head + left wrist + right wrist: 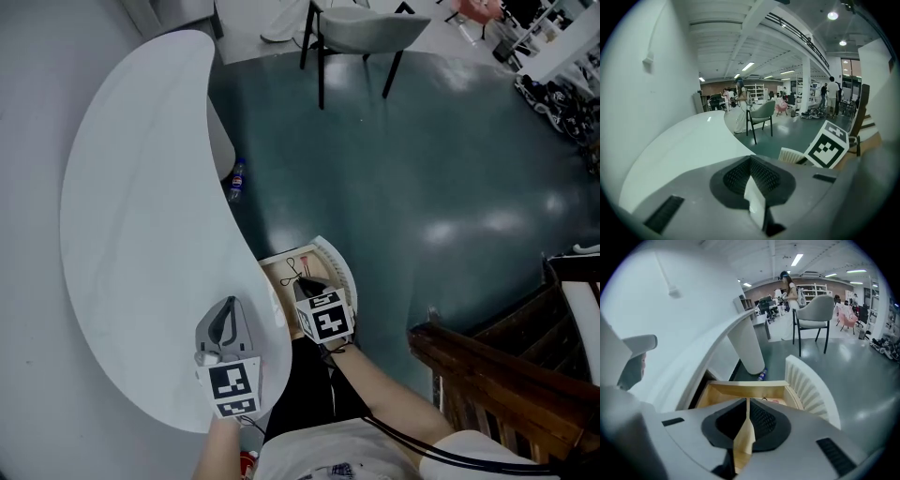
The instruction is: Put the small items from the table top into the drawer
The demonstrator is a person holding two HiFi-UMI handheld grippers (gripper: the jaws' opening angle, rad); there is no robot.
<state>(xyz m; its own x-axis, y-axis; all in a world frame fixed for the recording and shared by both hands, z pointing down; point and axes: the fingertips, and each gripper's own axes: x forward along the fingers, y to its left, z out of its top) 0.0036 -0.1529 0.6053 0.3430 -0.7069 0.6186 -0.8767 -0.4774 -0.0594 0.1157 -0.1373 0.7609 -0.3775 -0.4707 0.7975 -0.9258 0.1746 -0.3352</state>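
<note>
The right tongs [747, 403] stood all but together, with only a thin slit through which the wood of the drawer [740, 391] showed; nothing was gripped. They hung over the open drawer, pointing steeply down. The left tongs [750, 161] were likewise closed to a slit with white in it, most likely the table [141, 206] below and not a held thing. They hovered over the table's near edge, at 8 o'clock of the right tongs in the head view.

In the drawer, at 12 o'clock of the right tongs, lay a black looped item [295, 271] and something reddish [774, 401], too small to name. No small item showed on the visible table top, so the putting away looked done or nearly so, with the drawer yet to be shut.

The risks, as I judged them: the drawer front [811, 390], ribbed and white, stuck out at 2 o'clock of the right tongs, close enough that a careless swing could knock it and jolt the items. The cable [412, 448] trailing by the right arm at 5 o'clock could snag on that front. An item hidden beneath the left tongs could be missed. A push off-centre might jam the drawer, though the bottle [236, 178] on the floor at 11 o'clock lay well apart from it
</note>
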